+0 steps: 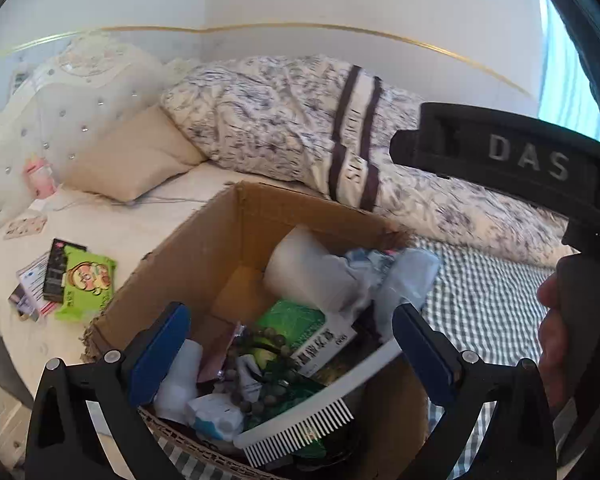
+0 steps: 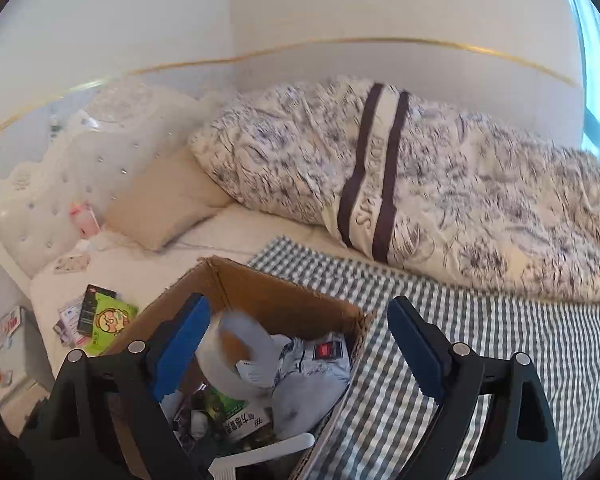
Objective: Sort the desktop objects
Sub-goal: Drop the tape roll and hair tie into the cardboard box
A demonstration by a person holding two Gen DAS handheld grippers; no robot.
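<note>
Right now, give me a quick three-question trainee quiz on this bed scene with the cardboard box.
1. True or false: the white comb lies inside the cardboard box.
2. Multiple choice: the green packet lies A) in the box, B) on the bed outside the box, C) in the left gripper.
3. Fill in: the right gripper jaws are ____.

Key: 1 true; 2 B; 3 open.

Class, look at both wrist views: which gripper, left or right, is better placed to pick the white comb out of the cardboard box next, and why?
Probably the left. The left gripper is open over the cardboard box, with the white comb between its fingers. The right gripper is open too, but the comb sits at its view's bottom edge.
</note>
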